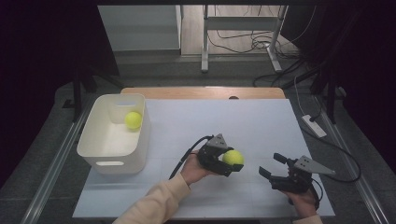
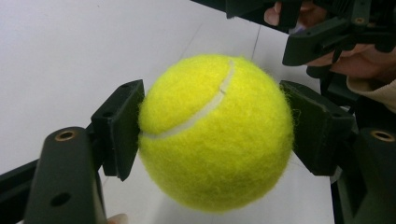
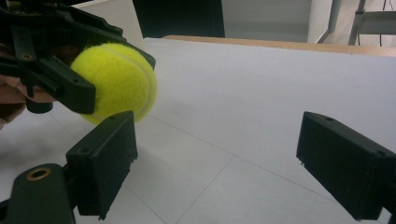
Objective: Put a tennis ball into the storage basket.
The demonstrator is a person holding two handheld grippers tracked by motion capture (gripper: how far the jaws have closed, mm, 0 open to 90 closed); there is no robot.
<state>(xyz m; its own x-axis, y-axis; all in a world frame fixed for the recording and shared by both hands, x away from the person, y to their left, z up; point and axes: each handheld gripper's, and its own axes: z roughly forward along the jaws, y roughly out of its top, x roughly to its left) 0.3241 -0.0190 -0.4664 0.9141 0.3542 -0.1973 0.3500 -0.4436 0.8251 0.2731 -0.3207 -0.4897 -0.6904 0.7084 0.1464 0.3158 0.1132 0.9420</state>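
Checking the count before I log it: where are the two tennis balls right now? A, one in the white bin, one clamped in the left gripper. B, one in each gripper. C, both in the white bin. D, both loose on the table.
A: one tennis ball lies in the white bin, the other ball sits clamped in the left gripper.

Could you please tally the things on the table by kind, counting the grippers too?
Tennis balls: 2, one clamped in the left gripper, one in the bin.
White bins: 1.
Grippers: 2, the right gripper open with nothing between its jaws.
Total: 5.
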